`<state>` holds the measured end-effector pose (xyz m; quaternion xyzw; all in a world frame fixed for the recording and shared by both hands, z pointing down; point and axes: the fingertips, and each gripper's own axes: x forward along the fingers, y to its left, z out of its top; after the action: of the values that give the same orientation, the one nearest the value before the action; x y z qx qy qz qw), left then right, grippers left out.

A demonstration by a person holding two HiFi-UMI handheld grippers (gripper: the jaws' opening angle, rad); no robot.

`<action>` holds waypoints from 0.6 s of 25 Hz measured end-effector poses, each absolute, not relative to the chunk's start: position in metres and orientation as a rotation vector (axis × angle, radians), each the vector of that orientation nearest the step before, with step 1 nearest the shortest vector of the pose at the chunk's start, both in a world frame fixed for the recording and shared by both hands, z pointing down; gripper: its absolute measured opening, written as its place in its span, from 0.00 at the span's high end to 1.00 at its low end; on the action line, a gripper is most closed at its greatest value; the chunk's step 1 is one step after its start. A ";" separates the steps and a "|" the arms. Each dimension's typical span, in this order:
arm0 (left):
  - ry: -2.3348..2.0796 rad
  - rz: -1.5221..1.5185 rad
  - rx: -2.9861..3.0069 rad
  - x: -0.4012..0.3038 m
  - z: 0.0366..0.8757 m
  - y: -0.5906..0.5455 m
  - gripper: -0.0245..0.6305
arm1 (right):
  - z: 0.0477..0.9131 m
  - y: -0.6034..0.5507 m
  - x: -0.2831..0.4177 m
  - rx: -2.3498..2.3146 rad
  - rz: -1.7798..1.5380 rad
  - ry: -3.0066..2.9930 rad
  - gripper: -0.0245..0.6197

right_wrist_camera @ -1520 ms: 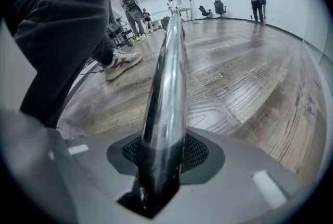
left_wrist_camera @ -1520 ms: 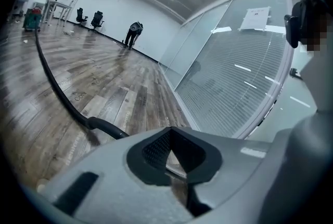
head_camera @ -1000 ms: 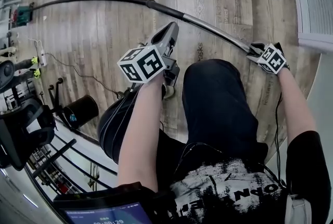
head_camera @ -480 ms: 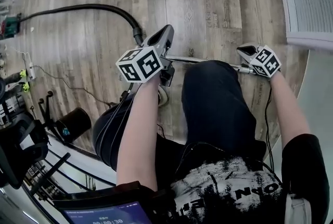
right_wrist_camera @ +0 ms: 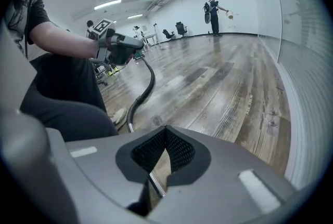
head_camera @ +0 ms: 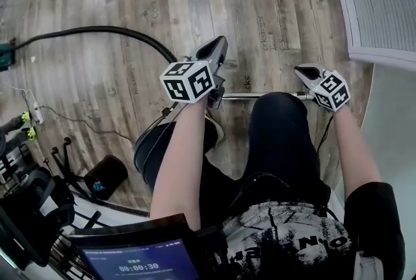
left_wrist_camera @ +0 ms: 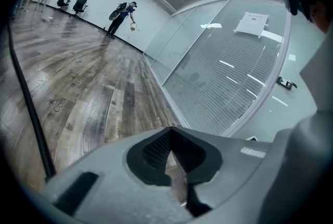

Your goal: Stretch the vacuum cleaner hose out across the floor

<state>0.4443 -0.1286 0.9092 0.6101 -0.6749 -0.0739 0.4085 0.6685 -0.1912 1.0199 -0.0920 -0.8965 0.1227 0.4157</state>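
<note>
The black hose (head_camera: 97, 28) lies in a long bend on the wood floor (head_camera: 273, 6). It runs from the far left up to the left gripper (head_camera: 219, 49). Close to there it joins a shiny metal tube (head_camera: 253, 95). The tube goes straight across in front of the person's knee (head_camera: 279, 116) to the right gripper (head_camera: 304, 71). The right gripper's jaws are squeezed together on the end of the tube. The left gripper's jaws are pressed together too, and only floor shows in the little gap between them. The hose passes right beside the left gripper. It may be touching the gripper's underside, but that part is hard to see.
</note>
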 end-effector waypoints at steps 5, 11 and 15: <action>-1.745 -0.179 1.440 0.416 0.821 -0.099 0.96 | 0.894 -0.182 0.635 -0.200 0.319 -2.315 0.95; -1.817 -0.172 1.425 0.426 0.675 -0.068 0.96 | 0.719 -0.163 0.617 -0.276 0.322 -2.409 0.95; -1.835 -0.153 1.484 0.448 0.576 -0.060 0.96 | 0.611 -0.146 0.616 -0.352 0.332 -2.450 0.95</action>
<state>0.4478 -0.0603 0.5763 0.5808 -0.7182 -0.0599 0.3786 0.6158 -0.1459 0.6107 -0.1339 -0.9305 0.1263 0.3166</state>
